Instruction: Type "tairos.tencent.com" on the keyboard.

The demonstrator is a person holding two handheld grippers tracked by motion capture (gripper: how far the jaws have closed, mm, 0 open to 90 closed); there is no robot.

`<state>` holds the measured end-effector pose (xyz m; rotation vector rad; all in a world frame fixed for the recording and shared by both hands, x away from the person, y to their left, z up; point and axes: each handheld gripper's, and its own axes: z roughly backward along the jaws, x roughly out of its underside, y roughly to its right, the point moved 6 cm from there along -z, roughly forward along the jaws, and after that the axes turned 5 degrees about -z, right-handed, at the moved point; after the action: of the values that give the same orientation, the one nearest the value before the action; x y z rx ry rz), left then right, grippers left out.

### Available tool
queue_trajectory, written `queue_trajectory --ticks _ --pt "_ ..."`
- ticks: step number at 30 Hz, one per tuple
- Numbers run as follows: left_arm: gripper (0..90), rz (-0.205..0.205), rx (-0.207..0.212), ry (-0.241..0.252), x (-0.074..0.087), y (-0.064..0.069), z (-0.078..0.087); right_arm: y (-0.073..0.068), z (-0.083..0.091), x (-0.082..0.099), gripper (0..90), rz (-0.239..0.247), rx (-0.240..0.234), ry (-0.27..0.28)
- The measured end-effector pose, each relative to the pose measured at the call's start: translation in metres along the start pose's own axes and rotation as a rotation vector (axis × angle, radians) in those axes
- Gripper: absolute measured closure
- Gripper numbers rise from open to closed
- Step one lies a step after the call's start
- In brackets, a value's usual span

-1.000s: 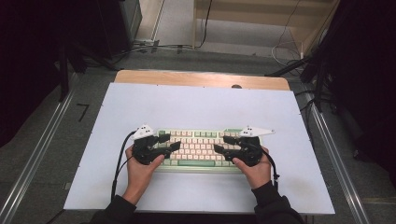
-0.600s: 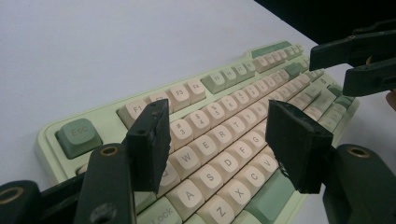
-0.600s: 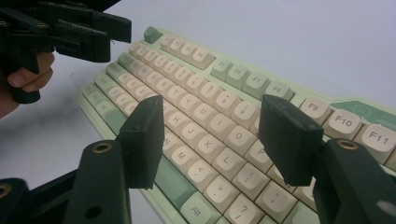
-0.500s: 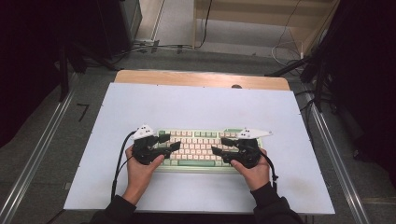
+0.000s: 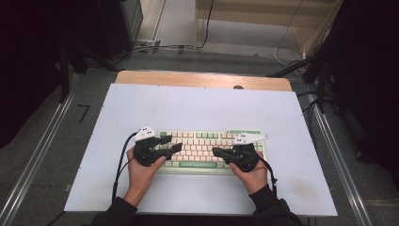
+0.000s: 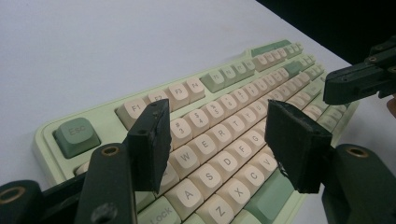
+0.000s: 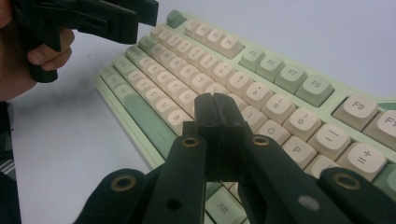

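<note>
Right gripper (image 7: pixel 215 105) now has its jaws pressed together over the keyboard (image 5: pixel 207 148), further inward than a second ago; left gripper (image 6: pixel 219 140) holds its jaws apart above the left keys. Keyboard lies flat on the white table (image 5: pixel 188 103), probably ready for key pressing.

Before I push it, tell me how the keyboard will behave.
The keyboard looks like a rigid slab lying flat on the white table, so it should slide, not tip or roll. Its keys probably give under a jaw; push the case edge.
</note>
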<state>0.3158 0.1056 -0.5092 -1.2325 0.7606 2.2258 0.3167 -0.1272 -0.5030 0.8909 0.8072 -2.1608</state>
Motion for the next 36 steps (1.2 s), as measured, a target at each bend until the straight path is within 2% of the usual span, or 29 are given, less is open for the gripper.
queue_trajectory --ticks 24,36 --pt "41.5 0.003 0.003 -0.001 0.001 0.001 -0.001 -0.006 -0.014 0.006 87.1 0.026 -0.002 -0.046" --pt "41.5 0.003 0.002 -0.001 0.001 0.001 -0.001 -0.004 -0.024 0.009 87.1 0.034 0.025 -0.076"
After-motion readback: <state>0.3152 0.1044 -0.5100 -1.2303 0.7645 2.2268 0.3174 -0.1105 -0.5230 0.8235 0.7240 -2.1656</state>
